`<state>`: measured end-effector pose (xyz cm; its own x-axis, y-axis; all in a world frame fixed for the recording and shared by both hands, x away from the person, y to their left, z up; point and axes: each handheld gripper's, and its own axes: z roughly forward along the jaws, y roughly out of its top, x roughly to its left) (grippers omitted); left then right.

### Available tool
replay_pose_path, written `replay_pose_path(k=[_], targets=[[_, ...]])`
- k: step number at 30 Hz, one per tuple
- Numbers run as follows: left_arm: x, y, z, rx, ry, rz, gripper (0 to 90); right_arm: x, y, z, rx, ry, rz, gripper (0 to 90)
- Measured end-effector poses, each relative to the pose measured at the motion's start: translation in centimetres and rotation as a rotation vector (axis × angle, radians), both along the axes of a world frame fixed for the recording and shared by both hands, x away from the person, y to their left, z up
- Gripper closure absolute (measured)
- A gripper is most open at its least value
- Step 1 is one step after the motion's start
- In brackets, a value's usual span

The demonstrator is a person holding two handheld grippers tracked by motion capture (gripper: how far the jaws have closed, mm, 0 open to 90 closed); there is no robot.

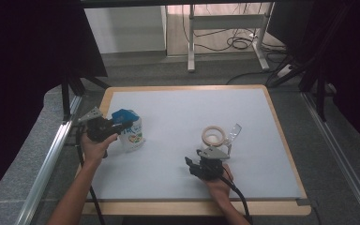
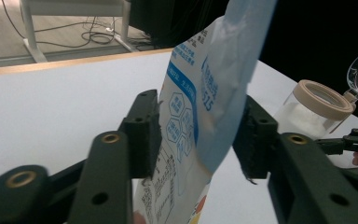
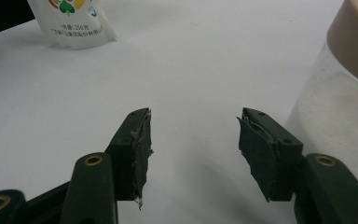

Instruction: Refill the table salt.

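High view: we see even, diffuse overhead light on white surface (image 1: 192, 108), black curtains at both sides lost in darkness, overall soft and low in detail. Pouch (image 2: 205, 93) in left gripper view blurred at near blue edge, print sharper lower down. Right gripper view: fingers (image 3: 137, 149) sharp, soft shadow beneath; jar (image 3: 340, 93) at right edge out of focus, pale, slightly washed.
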<state>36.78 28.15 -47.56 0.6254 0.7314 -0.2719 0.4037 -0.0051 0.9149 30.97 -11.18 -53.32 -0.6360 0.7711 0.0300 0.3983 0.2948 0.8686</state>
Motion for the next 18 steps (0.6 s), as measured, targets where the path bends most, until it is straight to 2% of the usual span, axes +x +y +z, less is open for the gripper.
replay_pose_path(k=[7, 18], targets=[[-0.5, -0.2, -0.7, 0.040, 0.016, -0.012, 47.6, 0.0, 0.0, 0.0, 0.000, 0.001, 0.001, 44.4], [-1.1, -0.3, -1.4, 0.063, 0.045, -0.012, 45.5, 0.0, 0.1, 0.0, 0.001, 0.001, 0.002, 44.4]])
